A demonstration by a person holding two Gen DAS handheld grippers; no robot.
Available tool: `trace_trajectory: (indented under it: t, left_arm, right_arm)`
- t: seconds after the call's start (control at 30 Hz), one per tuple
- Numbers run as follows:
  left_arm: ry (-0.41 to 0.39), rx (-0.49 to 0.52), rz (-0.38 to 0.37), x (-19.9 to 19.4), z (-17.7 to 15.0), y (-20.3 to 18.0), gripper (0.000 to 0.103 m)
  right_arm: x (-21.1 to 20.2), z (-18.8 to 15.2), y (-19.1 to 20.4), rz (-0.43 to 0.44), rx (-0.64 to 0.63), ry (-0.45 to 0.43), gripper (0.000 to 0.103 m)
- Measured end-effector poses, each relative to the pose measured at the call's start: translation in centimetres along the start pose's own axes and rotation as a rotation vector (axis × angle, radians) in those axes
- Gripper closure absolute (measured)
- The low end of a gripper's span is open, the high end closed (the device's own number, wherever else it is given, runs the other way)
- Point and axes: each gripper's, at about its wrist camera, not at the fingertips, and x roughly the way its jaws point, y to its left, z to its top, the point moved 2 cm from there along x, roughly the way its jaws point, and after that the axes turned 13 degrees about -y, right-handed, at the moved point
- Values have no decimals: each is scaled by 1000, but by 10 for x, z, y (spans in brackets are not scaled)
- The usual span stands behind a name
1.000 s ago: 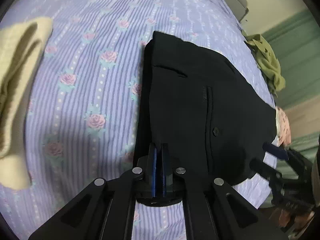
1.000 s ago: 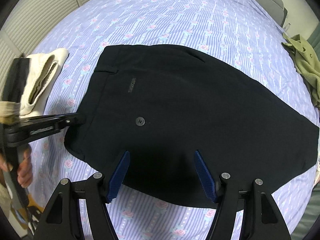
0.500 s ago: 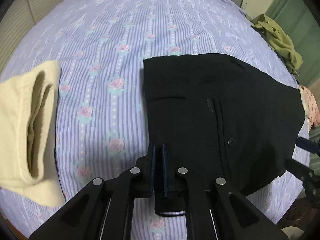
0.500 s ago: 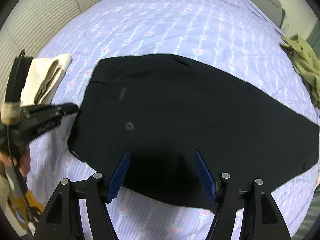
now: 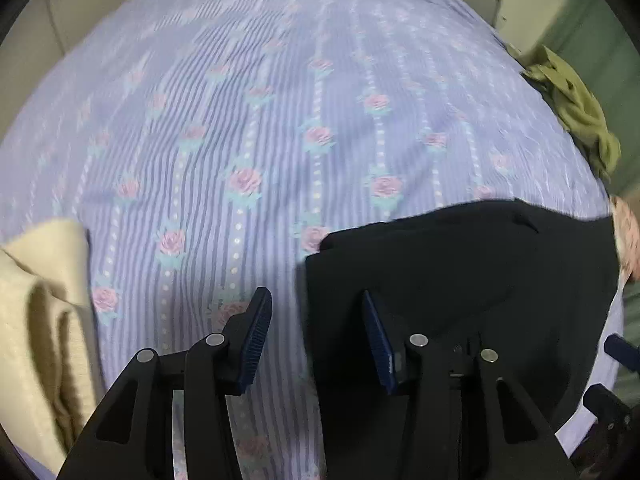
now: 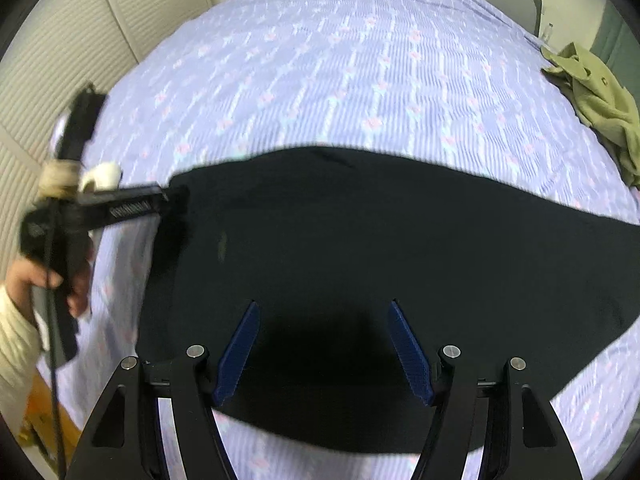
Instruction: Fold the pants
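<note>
The black pants [image 6: 360, 248] lie folded flat on the lilac flowered bed sheet [image 6: 360, 64]. In the left wrist view the pants [image 5: 480, 280] fill the lower right. My left gripper [image 5: 316, 320] is open and empty, its fingers straddling the pants' left edge; it also shows at the left of the right wrist view [image 6: 152, 204]. My right gripper [image 6: 324, 332] is open and empty, held just above the pants' near edge. Its fingers [image 5: 616, 348] show at the right edge of the left wrist view.
A folded cream garment [image 5: 36, 320] lies at the left of the bed. A crumpled olive garment [image 6: 600, 100] lies at the far right. A pink patterned cloth [image 5: 628, 236] shows at the right edge. A ribbed white wall [image 6: 60, 40] stands to the left.
My left gripper has opened and let go of the pants' edge, and its view has tilted up over the bed. My right gripper stays open and has drawn back a little.
</note>
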Motion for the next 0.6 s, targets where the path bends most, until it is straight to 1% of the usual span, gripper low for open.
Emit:
trace_trajectory:
  t: [0.03, 0.07, 0.1, 0.13, 0.17, 0.23, 0.3, 0.33, 0.43, 0.5, 0.53, 0.57, 0.6]
  left_arm:
    - [5, -40, -32, 3, 0, 3, 70]
    - [15, -83, -77, 4, -1, 6, 88]
    - [27, -101, -73, 6, -1, 8, 89]
    - [22, -96, -75, 5, 0, 8, 91]
    - [14, -86, -71, 4, 2, 7, 94]
    - [-21, -74, -72, -3, 6, 6, 97]
    - [-51, -81, -75, -5, 12, 4, 97]
    - [-54, -75, -62, -2, 13, 3, 97]
    - [-22, -32, -31, 13, 14, -1, 97]
    - [-25, 0, -12, 12, 14, -4, 95]
    - [-38, 7, 15, 7, 15, -4, 91]
    - [-52, 16, 46, 1, 16, -5, 80]
    - [-70, 29, 75, -7, 17, -7, 74]
  right_arm:
    - [2, 3, 2, 2, 6, -2, 36]
    - [4, 5, 2, 7, 13, -4, 36]
    - [7, 6, 3, 11, 18, -2, 36]
    - [8, 6, 4, 11, 20, 3, 36]
    - [9, 5, 4, 13, 22, 7, 36]
    - [10, 4, 6, 14, 16, 9, 36]
    - [11, 4, 6, 2, 5, 1, 36]
    - [9, 3, 5, -6, 5, -4, 36]
    - [12, 2, 2, -22, 21, 0, 36]
    - [10, 1, 0, -31, 27, -4, 36]
    - [7, 1, -3, -45, 26, -12, 36]
    - [5, 1, -4, -51, 27, -17, 36]
    - [3, 1, -7, -54, 30, -23, 36]
